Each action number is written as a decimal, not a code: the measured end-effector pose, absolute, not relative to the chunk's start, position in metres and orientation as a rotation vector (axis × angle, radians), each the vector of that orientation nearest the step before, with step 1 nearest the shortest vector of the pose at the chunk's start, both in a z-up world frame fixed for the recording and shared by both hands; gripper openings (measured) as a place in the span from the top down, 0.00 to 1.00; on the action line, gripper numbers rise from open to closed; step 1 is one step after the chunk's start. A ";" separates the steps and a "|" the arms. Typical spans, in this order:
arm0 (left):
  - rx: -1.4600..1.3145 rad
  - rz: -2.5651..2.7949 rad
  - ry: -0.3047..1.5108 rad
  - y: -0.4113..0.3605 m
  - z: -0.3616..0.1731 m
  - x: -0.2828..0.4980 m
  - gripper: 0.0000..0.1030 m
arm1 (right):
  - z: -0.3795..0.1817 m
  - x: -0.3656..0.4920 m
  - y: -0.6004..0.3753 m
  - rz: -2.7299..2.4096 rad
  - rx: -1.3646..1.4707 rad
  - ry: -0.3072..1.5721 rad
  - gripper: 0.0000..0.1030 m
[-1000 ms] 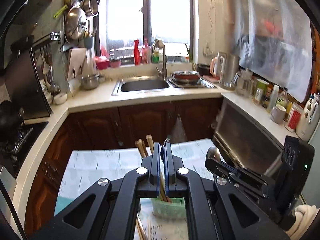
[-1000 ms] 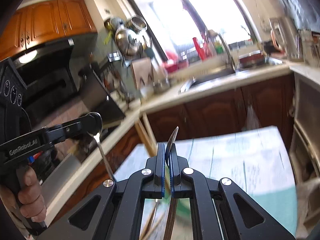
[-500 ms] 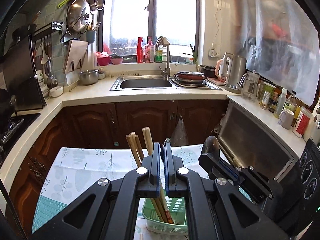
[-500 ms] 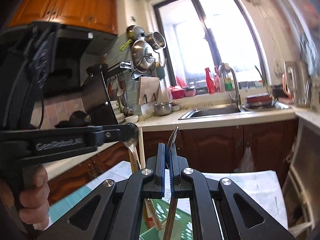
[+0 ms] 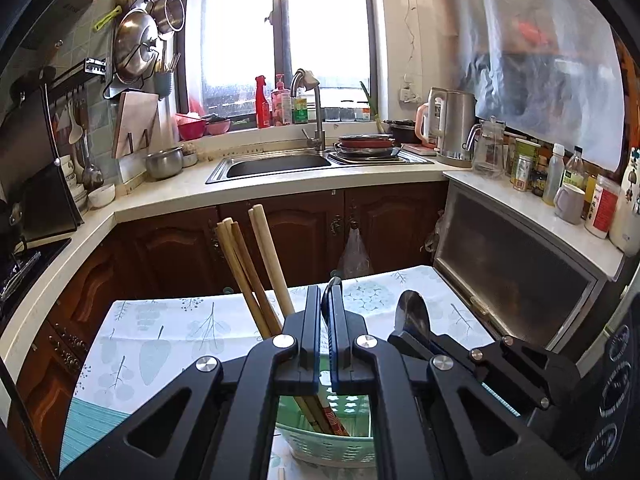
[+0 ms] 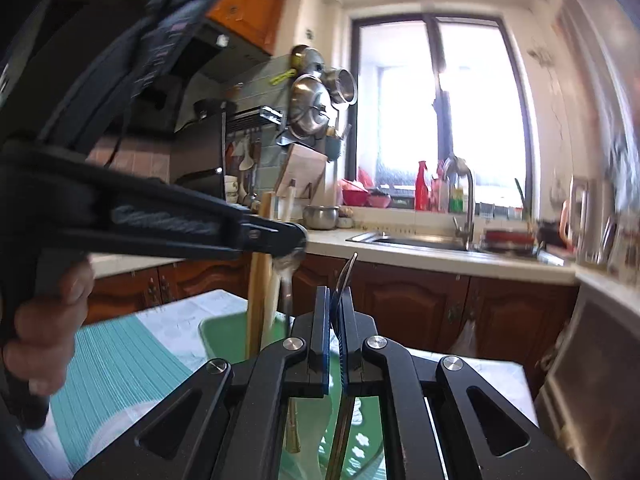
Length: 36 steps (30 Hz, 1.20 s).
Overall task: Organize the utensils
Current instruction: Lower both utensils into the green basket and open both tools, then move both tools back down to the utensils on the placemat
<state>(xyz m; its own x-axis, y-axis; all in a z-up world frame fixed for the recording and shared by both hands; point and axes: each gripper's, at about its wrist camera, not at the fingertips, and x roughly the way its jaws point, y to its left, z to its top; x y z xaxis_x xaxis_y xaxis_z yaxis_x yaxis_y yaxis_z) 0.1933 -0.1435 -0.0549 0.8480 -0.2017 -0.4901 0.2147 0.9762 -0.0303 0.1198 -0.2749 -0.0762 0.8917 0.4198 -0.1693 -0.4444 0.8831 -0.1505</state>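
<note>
Both claws are clamped shut, each on a metal spoon. The left claw (image 5: 329,312) grips its spoon (image 5: 330,286) by the bowl end, with only a dark edge of it showing above the pads. In the right wrist view that spoon's handle hangs steeply down toward the green basket (image 5: 328,446). The right claw (image 6: 335,316) pinches the second spoon (image 6: 347,276) edge-on, its handle running down between the arms into the basket's mouth. The basket stands on the cloth-covered counter (image 5: 160,344), directly below and just ahead of both claws, with wooden chopsticks (image 5: 256,264) leaning upright in it. Both spoons lie with their long axes near vertical, handles down, roughly in line with the chopsticks. Judgement: the coming move is a straight drop. The left spoon is close beside the chopsticks and could foul them
</note>
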 end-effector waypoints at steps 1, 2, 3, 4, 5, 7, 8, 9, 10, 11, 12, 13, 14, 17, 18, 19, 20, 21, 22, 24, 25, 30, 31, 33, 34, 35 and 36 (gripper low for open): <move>0.029 -0.217 0.510 -0.144 -0.057 0.192 0.99 | -0.080 0.114 -0.274 0.450 -0.201 0.121 0.97; 0.031 -0.215 0.504 -0.145 -0.059 0.191 0.99 | -0.085 0.110 -0.272 0.447 -0.221 0.106 0.97; 0.035 -0.212 0.498 -0.146 -0.060 0.190 0.99 | -0.090 0.108 -0.270 0.442 -0.238 0.097 0.97; 0.039 -0.212 0.493 -0.146 -0.060 0.190 0.99 | -0.096 0.104 -0.268 0.435 -0.255 0.085 0.97; 0.043 -0.211 0.487 -0.147 -0.062 0.188 0.99 | -0.101 0.102 -0.266 0.429 -0.267 0.077 0.97; 0.060 -0.214 0.476 -0.150 -0.063 0.186 0.99 | -0.110 0.097 -0.264 0.420 -0.282 0.074 0.97; 0.068 -0.217 0.472 -0.151 -0.064 0.184 0.99 | -0.115 0.097 -0.262 0.414 -0.289 0.079 0.97; 0.074 -0.221 0.471 -0.153 -0.065 0.182 0.99 | -0.119 0.097 -0.260 0.405 -0.294 0.083 0.95; 0.076 -0.225 0.473 -0.154 -0.066 0.181 0.99 | -0.121 0.098 -0.258 0.402 -0.297 0.087 0.93; 0.077 -0.231 0.476 -0.155 -0.067 0.180 0.99 | -0.124 0.097 -0.257 0.395 -0.299 0.091 0.88; 0.077 -0.233 0.482 -0.155 -0.068 0.178 0.99 | -0.126 0.096 -0.256 0.390 -0.298 0.094 0.78; 0.076 -0.237 0.489 -0.155 -0.068 0.177 0.99 | -0.127 0.095 -0.257 0.386 -0.296 0.092 0.72; 0.076 -0.240 0.498 -0.155 -0.069 0.176 0.99 | -0.129 0.091 -0.257 0.379 -0.295 0.082 0.64; 0.067 -0.246 0.522 -0.153 -0.071 0.171 0.98 | -0.131 0.079 -0.258 0.374 -0.303 0.076 0.62; 0.061 -0.248 0.531 -0.152 -0.071 0.169 0.98 | -0.131 0.076 -0.258 0.373 -0.305 0.087 0.62; 0.057 -0.249 0.538 -0.151 -0.071 0.168 0.98 | -0.130 0.071 -0.260 0.370 -0.307 0.093 0.62; 0.053 -0.252 0.545 -0.150 -0.071 0.166 0.98 | -0.129 0.066 -0.261 0.369 -0.307 0.101 0.62; 0.049 -0.255 0.551 -0.150 -0.071 0.165 0.97 | -0.129 0.062 -0.262 0.365 -0.309 0.108 0.62; 0.048 -0.257 0.553 -0.149 -0.071 0.163 0.95 | -0.130 0.057 -0.263 0.359 -0.312 0.121 0.62; 0.051 -0.262 0.563 -0.149 -0.070 0.161 0.92 | -0.125 0.045 -0.268 0.355 -0.308 0.141 0.62; 0.052 -0.265 0.571 -0.149 -0.070 0.160 0.88 | -0.123 0.039 -0.270 0.352 -0.302 0.161 0.62; 0.041 -0.258 0.608 -0.146 -0.068 0.151 0.86 | -0.118 0.016 -0.283 0.345 -0.273 0.267 0.62; 0.035 -0.255 0.615 -0.143 -0.066 0.149 0.86 | -0.114 0.011 -0.287 0.343 -0.270 0.281 0.62; 0.020 -0.246 0.633 -0.137 -0.064 0.144 0.85 | -0.113 -0.001 -0.293 0.345 -0.253 0.332 0.62; 0.007 -0.239 0.650 -0.132 -0.062 0.140 0.82 | -0.112 -0.006 -0.295 0.346 -0.245 0.352 0.62; -0.003 -0.231 0.665 -0.128 -0.062 0.136 0.81 | -0.112 -0.012 -0.297 0.348 -0.237 0.383 0.62; -0.013 -0.219 0.683 -0.122 -0.062 0.132 0.81 | -0.110 -0.014 -0.298 0.351 -0.234 0.404 0.62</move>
